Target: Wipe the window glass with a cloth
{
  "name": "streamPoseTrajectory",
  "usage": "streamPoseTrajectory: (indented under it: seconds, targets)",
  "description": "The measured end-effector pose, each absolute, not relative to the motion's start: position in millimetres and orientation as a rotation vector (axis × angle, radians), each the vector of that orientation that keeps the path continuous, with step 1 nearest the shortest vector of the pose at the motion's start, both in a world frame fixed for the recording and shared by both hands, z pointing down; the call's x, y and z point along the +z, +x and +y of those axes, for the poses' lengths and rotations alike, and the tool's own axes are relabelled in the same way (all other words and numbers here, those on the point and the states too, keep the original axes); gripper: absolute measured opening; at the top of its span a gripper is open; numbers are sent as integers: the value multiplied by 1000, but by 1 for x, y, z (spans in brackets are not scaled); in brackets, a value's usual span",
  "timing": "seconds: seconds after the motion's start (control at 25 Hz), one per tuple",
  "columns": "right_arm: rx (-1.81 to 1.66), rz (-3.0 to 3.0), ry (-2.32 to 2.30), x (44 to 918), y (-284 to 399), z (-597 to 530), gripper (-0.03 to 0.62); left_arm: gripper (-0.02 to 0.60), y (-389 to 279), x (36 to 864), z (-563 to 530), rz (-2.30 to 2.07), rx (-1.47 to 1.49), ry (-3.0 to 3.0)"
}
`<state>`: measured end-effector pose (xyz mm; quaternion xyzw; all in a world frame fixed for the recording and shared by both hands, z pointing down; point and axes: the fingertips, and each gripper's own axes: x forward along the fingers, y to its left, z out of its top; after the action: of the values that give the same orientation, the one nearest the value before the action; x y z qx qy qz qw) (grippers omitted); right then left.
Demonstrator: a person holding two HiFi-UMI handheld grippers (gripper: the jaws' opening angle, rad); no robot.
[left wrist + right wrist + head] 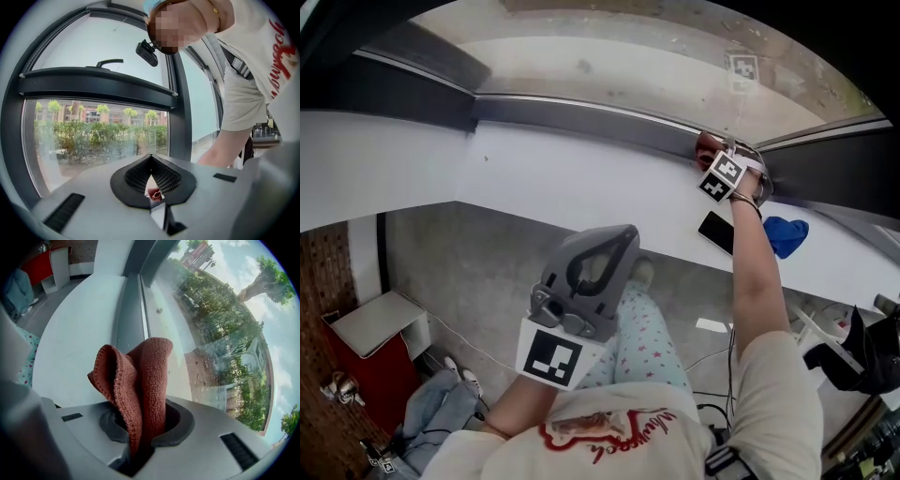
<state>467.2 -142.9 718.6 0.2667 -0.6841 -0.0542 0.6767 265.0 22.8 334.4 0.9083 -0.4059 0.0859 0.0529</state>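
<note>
Grips a rust-red cloth (137,380) in the clenched right gripper (140,437), at the upper right of the head view, close over the dark frame rail (581,117) at the foot of the window glass (211,319); cannot tell whether cloth and pane touch. Carries the left gripper (151,164) low at centre frame, jaws pressed together, with only a small unidentifiable reddish bit deep in the gap. Likely risks: scraping bare jaw plastic across the pane if the loose folds flop aside; snagging the cloth on the rail edge and tugging it out of the grip; knocking the black phone (717,232) or blue rag (787,234) off the white sill (562,178) with the forearm just above them. Offers wide open glass toward the upper left; stops short at the right against a dark frame member (834,145).
</note>
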Motion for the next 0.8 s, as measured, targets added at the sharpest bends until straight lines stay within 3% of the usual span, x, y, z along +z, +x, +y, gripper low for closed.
streamPoseTrajectory:
  seconds: [0.16, 0.52, 0.8]
  targets:
    - [-237, -1652, 713, 654, 442, -141, 81, 18, 263, 322, 21, -1279, 232, 2743]
    - [-847, -1850, 1059, 313, 370, -106, 81, 18, 271, 256, 24, -1248, 16, 2833]
    - [-1129, -1597, 1250, 220, 359, -151, 81, 18, 255, 257, 10, -1056, 14, 2936]
